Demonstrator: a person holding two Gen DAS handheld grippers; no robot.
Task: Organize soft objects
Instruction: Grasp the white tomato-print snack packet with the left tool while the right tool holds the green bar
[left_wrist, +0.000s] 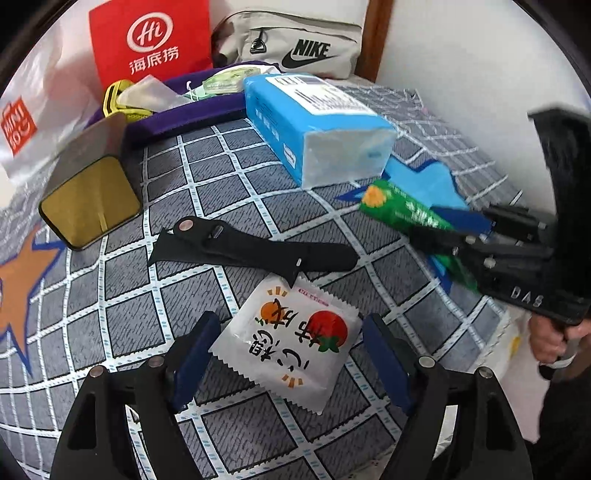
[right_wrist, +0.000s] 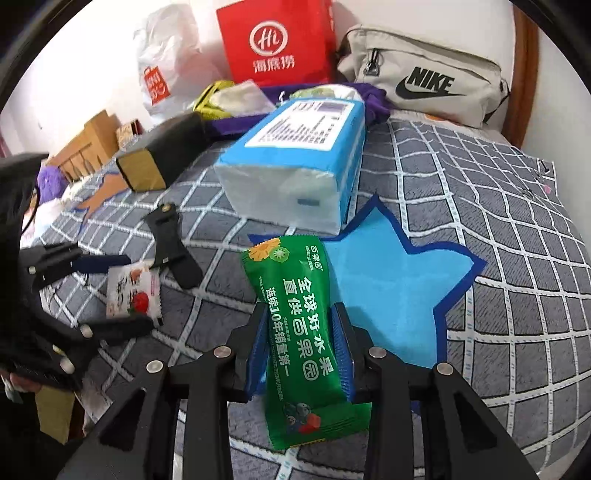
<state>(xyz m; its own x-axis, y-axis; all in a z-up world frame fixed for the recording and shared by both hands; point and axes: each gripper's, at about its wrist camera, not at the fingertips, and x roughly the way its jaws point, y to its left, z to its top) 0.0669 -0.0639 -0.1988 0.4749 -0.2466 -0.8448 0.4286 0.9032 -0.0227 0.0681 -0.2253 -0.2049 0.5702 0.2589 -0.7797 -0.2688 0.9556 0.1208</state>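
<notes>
Left hand-held gripper (left_wrist: 286, 354) spread wide, straddling the white snack packet (left_wrist: 286, 343) lying flat on the bed's checked cover (left_wrist: 229, 184), packet dead ahead between the pads, nearer this side. Right hand-held gripper (right_wrist: 301, 354) pinching the green fruit packet (right_wrist: 295, 317), long axis running straight out along the fingers, above the blue star patch (right_wrist: 391, 295).

A home, prob. a bedroom: everything sits on a bed w/ a grey grid-print sheet (right_wrist: 517, 280) (blue and orange star patches on it). Along the white wall: a red Haidilao paper bag (right_wrist: 275, 40), a Miniso plastic bag (right_wrist: 166, 70), a beige Nike waist bag (right_wrist: 424, 70); a blue tissue pack (right_wrist: 295, 155) nearby.
</notes>
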